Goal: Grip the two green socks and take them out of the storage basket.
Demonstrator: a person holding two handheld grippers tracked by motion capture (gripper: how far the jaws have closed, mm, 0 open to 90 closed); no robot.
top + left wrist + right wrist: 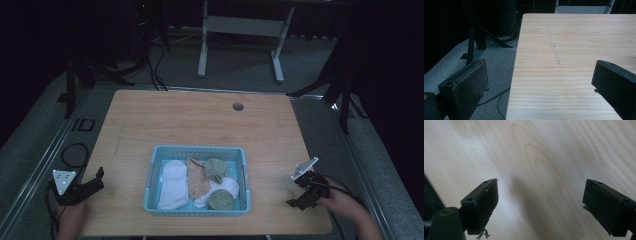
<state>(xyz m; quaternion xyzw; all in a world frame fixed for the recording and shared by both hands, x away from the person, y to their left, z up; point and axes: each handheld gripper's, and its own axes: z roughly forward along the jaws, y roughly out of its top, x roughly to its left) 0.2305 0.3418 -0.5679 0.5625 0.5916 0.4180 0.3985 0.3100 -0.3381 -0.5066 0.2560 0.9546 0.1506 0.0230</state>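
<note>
Two hand-held black two-jaw grippers rest at the near corners of a light wooden table [200, 125], one in each of the person's hands, and neither touches anything yet. The left gripper [97, 179] lies at the near left edge with its jaws spread wide and empty; in the left gripper view the jaws straddle the table's left edge, with grey floor below. The right gripper [300, 192] sits at the near right, jaws likewise wide apart and empty, pointed down at bare wood grain in the right gripper view.

Between them, near the front middle of the table and well apart from both grippers, stands a light blue plastic basket with slotted walls [152, 172]. All the socks lie inside it, so the work on them appears not to have begun. A long white sock [172, 184] lies flat along the left side. Beside it is a crumpled tan sock [196, 180], then a bunched olive-green sock [215, 169] toward the back right, a second white sock [227, 187], and another olive-green sock [220, 200] at the front right.

Farther back, a small round cable hole [238, 106] pierces the tabletop.
</note>
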